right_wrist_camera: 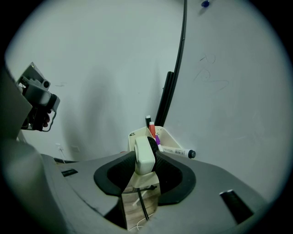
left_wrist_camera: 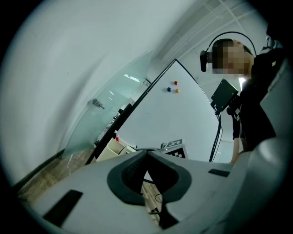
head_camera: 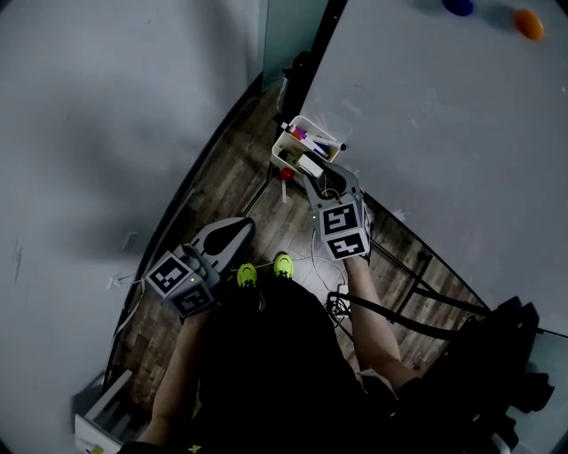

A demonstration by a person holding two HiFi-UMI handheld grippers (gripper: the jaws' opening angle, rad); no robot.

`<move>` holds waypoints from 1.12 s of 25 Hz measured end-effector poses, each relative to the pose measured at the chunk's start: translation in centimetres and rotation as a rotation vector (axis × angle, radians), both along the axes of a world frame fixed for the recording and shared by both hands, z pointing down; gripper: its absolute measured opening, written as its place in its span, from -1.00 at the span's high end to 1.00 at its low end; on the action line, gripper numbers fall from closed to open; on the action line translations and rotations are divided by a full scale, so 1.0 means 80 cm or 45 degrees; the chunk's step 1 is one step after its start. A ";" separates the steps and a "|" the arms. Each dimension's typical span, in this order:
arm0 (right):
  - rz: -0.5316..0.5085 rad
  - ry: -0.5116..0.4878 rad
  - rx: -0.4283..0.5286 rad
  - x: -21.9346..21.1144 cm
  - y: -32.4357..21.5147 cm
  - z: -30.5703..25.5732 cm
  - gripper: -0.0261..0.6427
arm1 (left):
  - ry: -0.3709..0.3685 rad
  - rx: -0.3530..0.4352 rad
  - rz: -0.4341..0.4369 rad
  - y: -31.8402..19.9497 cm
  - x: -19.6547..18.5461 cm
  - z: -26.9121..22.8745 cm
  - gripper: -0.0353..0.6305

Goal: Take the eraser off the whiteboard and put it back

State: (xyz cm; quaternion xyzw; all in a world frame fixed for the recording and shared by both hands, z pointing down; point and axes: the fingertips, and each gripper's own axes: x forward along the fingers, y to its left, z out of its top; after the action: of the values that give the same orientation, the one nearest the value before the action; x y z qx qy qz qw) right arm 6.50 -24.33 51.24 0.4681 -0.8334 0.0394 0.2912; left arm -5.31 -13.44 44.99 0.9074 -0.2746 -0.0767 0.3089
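Observation:
A white eraser [right_wrist_camera: 143,160] sits between the dark pads of my right gripper [right_wrist_camera: 145,148], which is shut on it. In the head view this gripper [head_camera: 312,174] points down at the cream tray [head_camera: 286,142] fixed at the lower edge of the whiteboard [head_camera: 426,115], with the eraser [head_camera: 311,167] just over the tray. The tray [right_wrist_camera: 171,139] holds coloured markers [right_wrist_camera: 151,128]; a black-capped marker [right_wrist_camera: 177,151] lies along its rim. My left gripper [head_camera: 232,232] hangs low at the left, away from the board. Its jaws [left_wrist_camera: 147,154] meet at the tips with nothing between them.
Blue [head_camera: 458,6] and orange [head_camera: 529,24] magnets stick high on the board. Black stand legs [head_camera: 426,266] and cables [head_camera: 337,297] cross the wood floor. A grey wall [head_camera: 106,133] curves at the left. A person with a headset [left_wrist_camera: 242,100] stands at the right; a glass panel [left_wrist_camera: 105,109] leans left.

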 end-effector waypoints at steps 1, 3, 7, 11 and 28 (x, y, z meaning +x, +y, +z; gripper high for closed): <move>0.000 -0.001 0.002 0.000 0.000 -0.002 0.51 | 0.002 0.006 0.002 -0.001 0.000 -0.001 0.82; 0.000 -0.002 0.010 -0.001 0.000 -0.006 0.51 | 0.001 0.021 0.007 -0.003 0.001 -0.002 0.82; 0.002 -0.003 0.029 -0.001 0.002 -0.019 0.51 | 0.013 0.035 0.003 -0.007 0.001 -0.009 0.82; 0.011 -0.015 0.043 -0.001 0.003 -0.031 0.51 | 0.014 0.041 0.016 -0.010 0.001 -0.011 0.82; 0.070 -0.110 0.164 0.004 0.013 -0.108 0.51 | 0.040 0.104 0.109 -0.008 0.018 -0.026 0.82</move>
State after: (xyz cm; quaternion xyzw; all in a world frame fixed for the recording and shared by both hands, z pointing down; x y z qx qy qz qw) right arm 6.80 -23.29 42.64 0.5065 -0.8328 0.0140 0.2230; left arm -3.88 -14.05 42.94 0.9289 -0.2272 -0.0886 0.2788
